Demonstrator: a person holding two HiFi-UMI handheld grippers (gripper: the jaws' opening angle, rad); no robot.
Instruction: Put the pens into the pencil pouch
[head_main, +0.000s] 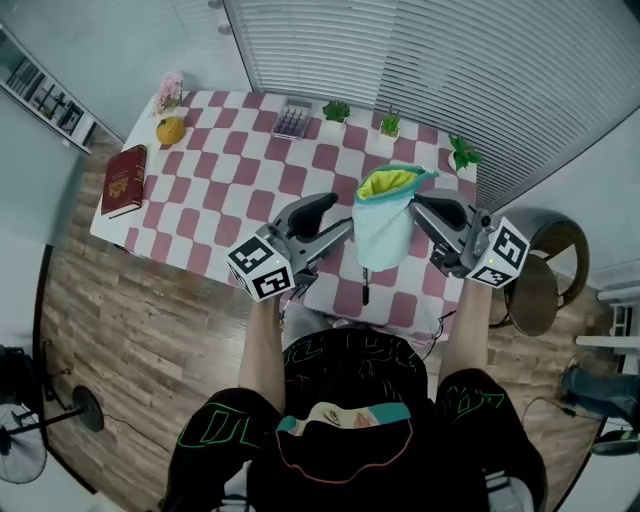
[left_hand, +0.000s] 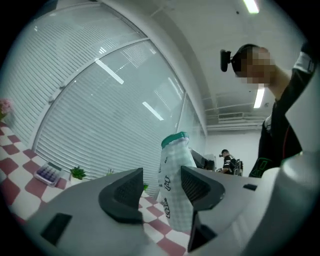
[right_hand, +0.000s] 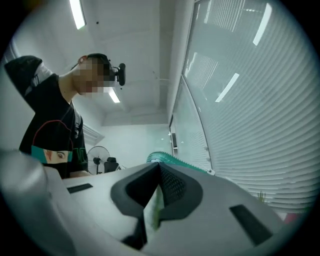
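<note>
A pale mint pencil pouch (head_main: 385, 232) with a teal rim and yellow-green lining hangs in the air over the checked table (head_main: 230, 195), mouth up and open. My right gripper (head_main: 418, 204) is shut on the pouch's rim at its right side; in the right gripper view the teal rim (right_hand: 170, 160) pokes out past the closed pads, right gripper (right_hand: 159, 187). My left gripper (head_main: 345, 229) stands open just left of the pouch, not pressing it. In the left gripper view the pouch (left_hand: 175, 185) shows through the gap of the left gripper (left_hand: 161, 192). One dark pen (head_main: 365, 291) lies on the table below.
A red book (head_main: 124, 180), an orange (head_main: 170, 130) and pink flowers (head_main: 170, 90) sit at the table's left. A calculator (head_main: 292, 120) and small potted plants (head_main: 336, 111) (head_main: 390, 125) (head_main: 463, 153) line the far edge. A round stool (head_main: 545, 275) stands to the right.
</note>
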